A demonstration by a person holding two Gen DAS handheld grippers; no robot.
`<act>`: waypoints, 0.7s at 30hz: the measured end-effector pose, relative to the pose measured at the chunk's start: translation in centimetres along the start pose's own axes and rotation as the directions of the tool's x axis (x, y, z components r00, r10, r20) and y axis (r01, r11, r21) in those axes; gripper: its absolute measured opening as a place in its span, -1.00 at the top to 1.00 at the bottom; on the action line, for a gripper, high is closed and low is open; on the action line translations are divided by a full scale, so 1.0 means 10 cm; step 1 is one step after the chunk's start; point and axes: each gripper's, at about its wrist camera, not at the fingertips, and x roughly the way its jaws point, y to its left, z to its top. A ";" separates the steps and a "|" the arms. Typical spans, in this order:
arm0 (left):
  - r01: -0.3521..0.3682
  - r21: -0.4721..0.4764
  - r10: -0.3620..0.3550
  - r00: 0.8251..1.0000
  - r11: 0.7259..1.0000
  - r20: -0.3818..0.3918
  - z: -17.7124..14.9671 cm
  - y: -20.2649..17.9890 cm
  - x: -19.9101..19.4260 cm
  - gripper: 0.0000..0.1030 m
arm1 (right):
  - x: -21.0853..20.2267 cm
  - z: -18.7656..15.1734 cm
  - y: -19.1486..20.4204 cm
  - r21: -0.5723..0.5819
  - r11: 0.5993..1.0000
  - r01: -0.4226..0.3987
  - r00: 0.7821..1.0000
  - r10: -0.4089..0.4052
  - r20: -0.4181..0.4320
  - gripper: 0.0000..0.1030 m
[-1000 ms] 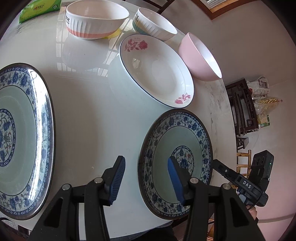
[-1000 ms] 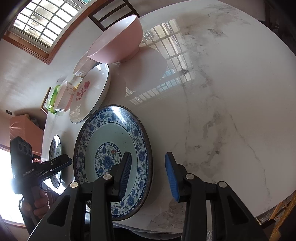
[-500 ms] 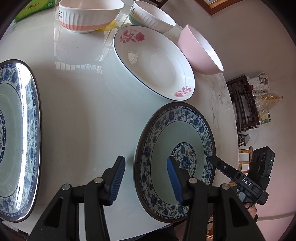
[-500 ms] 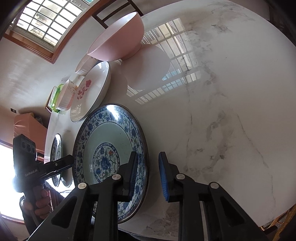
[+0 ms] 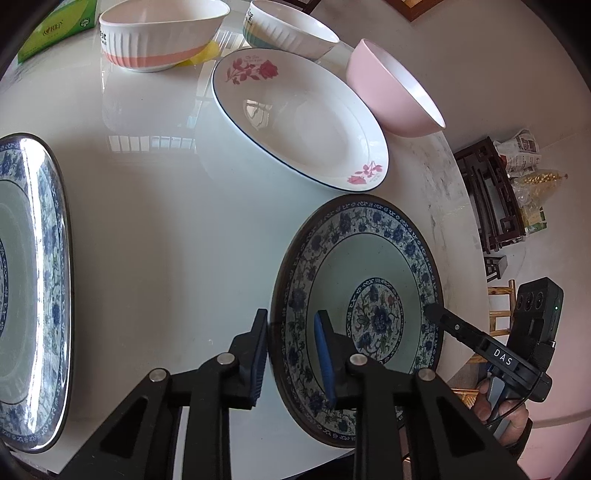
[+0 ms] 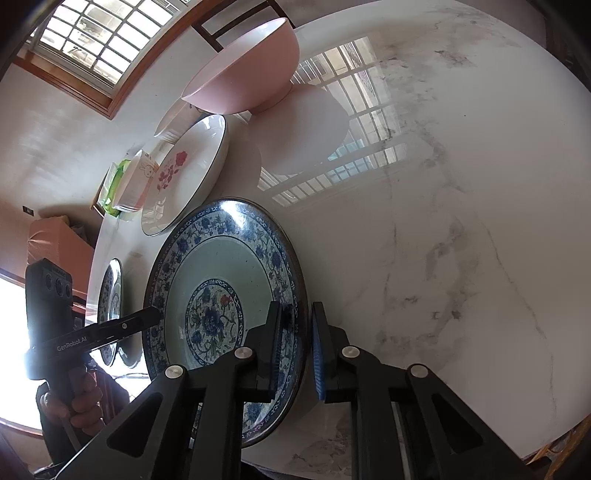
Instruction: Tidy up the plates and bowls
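A round blue-and-white floral plate [image 5: 369, 258] [image 6: 221, 258] lies near the table's front edge. My left gripper [image 5: 291, 350] straddles its left rim. The jaws are closing, one pad outside the rim and one over the patterned band, with a small gap still showing. My right gripper [image 6: 297, 343] is shut on the opposite rim, which is pinched between its pads. Each gripper's tip shows in the other's view: the right gripper [image 5: 432, 310] and the left gripper [image 6: 147, 317].
A larger blue floral plate [image 5: 37, 277] sits at the left. Behind are a white rose plate [image 5: 303, 125], a pink bowl [image 5: 388, 96], two ribbed bowls [image 5: 162, 37] [image 5: 288, 29] and a green box [image 5: 55, 26]. Bare marble table [image 6: 443, 221] spreads right.
Both pairs of jaws have narrowed. The right one closed onto the plate's rim; the left one drew in around the opposite rim. Neither hand shifted much.
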 end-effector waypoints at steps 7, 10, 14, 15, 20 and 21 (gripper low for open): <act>-0.035 0.023 0.035 0.999 0.999 0.016 -0.01 0.03 -0.04 0.68 | 0.01 -0.06 0.11 -0.016 0.999 0.031 0.999 -0.030 0.015 0.70; -0.039 0.021 0.039 0.999 0.999 0.021 -0.02 0.07 -0.07 0.65 | 0.01 -0.07 0.16 -0.024 0.999 0.034 0.999 -0.034 0.018 0.70; -0.048 0.021 0.047 0.998 0.999 0.041 -0.04 0.11 -0.14 0.65 | 0.01 -0.07 0.24 -0.039 0.999 0.035 0.999 -0.034 0.018 0.70; -0.052 0.018 0.051 0.998 0.999 0.045 -0.04 0.13 -0.17 0.65 | 0.02 -0.07 0.26 -0.045 0.998 0.034 0.999 -0.034 0.013 0.70; -0.054 0.005 0.053 0.997 0.999 0.061 -0.07 0.24 -0.28 0.65 | 0.03 -0.10 0.39 -0.067 0.997 0.025 1.000 -0.024 0.009 0.70; -0.058 0.004 0.057 0.996 0.998 0.067 -0.08 0.26 -0.30 0.65 | 0.04 -0.10 0.42 -0.073 0.997 0.024 1.000 -0.024 0.006 0.70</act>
